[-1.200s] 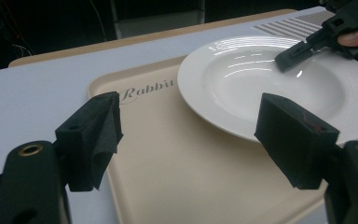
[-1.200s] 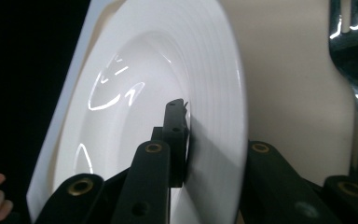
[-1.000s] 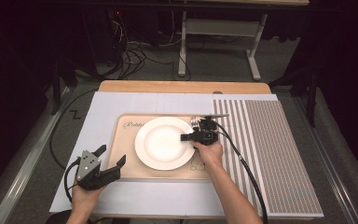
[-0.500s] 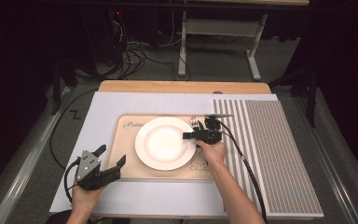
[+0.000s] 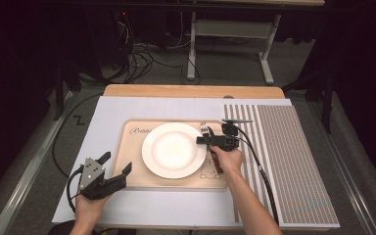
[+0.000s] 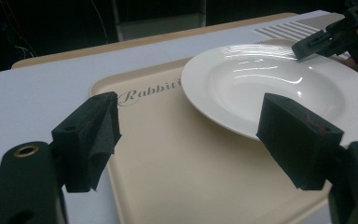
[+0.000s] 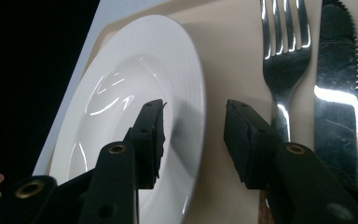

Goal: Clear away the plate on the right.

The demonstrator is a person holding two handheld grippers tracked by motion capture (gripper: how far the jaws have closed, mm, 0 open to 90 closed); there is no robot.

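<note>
Evidently the round white ceramic plate (image 5: 174, 150) has just been let go: the right gripper (image 5: 210, 140) sits over the plate's right rim, and its jaws have just been opening, so that in the right gripper view they stand apart astride the rim with the pads clear of the china. The plate lies flat in the middle of the beige plastic tray (image 5: 127, 152) printed with the word "Rabbit", which rests on a pale sheet covering the table (image 5: 176, 91). Compared with a second ago, the right hand has scarcely shifted and the plate looks the same in its place, so the change is in the grip alone. That reads as the placing of the plate being finished, with the hand free to draw back to the right. Just right of the plate, on the tray, lie a silver metal fork (image 7: 282, 56) and a silver serrated knife (image 7: 338, 79), side by side and apart from the plate's rim. The left gripper (image 5: 111, 174) hovers at the near left corner of the tray, jaws wide apart and empty, unmoved over the last second. A striped grey mat (image 5: 293, 166) covers the right part of the table.
</note>
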